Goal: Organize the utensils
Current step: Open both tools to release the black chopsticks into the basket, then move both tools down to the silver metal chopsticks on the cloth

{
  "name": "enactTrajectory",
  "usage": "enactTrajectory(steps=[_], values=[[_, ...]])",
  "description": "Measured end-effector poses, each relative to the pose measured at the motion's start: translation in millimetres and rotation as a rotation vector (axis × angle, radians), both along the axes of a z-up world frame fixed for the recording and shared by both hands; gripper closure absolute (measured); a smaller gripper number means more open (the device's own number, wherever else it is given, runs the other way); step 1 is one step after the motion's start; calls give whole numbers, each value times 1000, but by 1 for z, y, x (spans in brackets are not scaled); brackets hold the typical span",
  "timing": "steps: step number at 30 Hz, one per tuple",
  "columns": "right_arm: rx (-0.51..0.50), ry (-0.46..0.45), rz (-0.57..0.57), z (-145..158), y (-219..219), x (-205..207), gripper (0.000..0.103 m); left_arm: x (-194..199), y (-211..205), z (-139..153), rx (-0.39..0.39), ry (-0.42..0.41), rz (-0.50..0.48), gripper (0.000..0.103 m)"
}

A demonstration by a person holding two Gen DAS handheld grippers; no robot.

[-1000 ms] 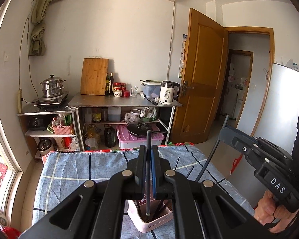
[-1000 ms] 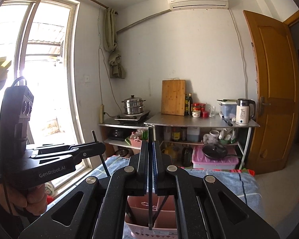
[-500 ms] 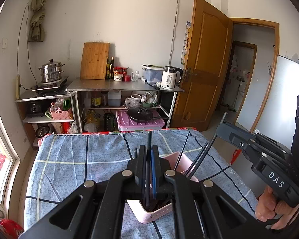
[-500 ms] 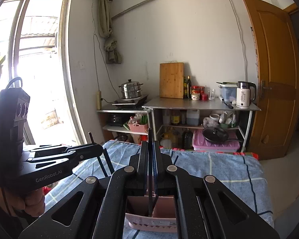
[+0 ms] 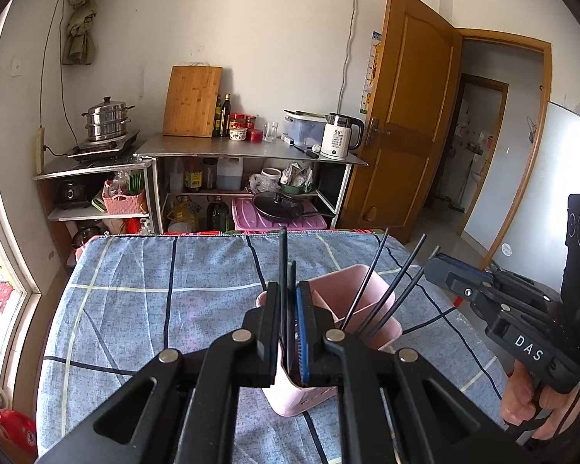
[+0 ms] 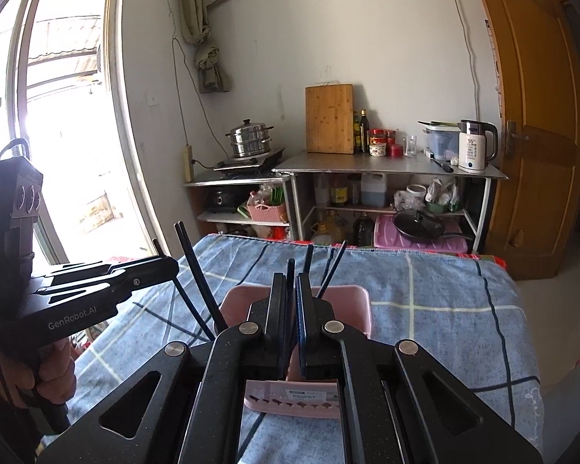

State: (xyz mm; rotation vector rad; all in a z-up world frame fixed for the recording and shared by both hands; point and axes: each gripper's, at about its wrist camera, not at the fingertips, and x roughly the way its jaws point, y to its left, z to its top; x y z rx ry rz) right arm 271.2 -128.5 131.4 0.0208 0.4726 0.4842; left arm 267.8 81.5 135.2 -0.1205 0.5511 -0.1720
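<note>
Right now each gripper is pinched nearly shut on a thin dark chopstick, both poised over the pink utensil holder (image 5: pixel 371 309) at the lower centre of either frame. The left gripper (image 5: pixel 289 311) has only a sliver of gap between its jaws, filled by the left chopstick (image 5: pixel 282 255), which stands upright with its top poking above the fingers. The right gripper (image 6: pixel 289 301) grips the right chopstick (image 6: pixel 290 270) the same way; the lower ends of both sticks are hidden behind the jaws, so I cannot tell whether they have entered the holder.

Several loose chopsticks (image 5: pixel 390 286) lean out of the holder toward the right of the left view — these look like the main hazard. A descending stick could knock against them or catch on the holder's inner divider and pivot in the narrow grip. The holder looks light and sits on a soft blue checked tablecloth (image 5: pixel 143 294), so a sideways push from either tool could well tip or slide it. The two tools are close together — the right one fills the lower right of the left view — and a collision would probably jolt both sticks. Letting go too high risks a stick bouncing out onto the cloth
</note>
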Motion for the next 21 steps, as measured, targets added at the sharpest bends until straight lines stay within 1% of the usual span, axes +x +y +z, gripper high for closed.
enactTrajectory(steps=[3, 4, 6, 8, 11, 15, 21], values=[[4, -17, -7, 2, -6, -10, 93, -11, 3, 1, -1, -26, 17, 82], [5, -24, -10, 2, -8, -15, 93, -16, 4, 1, -2, -35, 21, 81], [8, -34, -12, 2, -13, -23, 93, -27, 6, 1, -5, -53, 32, 76], [2, -45, -20, -1, -16, -33, 92, -38, 8, 1, -12, -67, 41, 74], [-7, -54, -26, -6, -22, -50, 92, -56, 8, -2, -13, -85, 47, 72], [7, -44, -24, -17, -32, -73, 90, -76, 5, -8, -15, -91, 40, 70], [23, 6, -10, -41, -41, -102, 89, -106, -16, -31, -6, -75, -4, 69]])
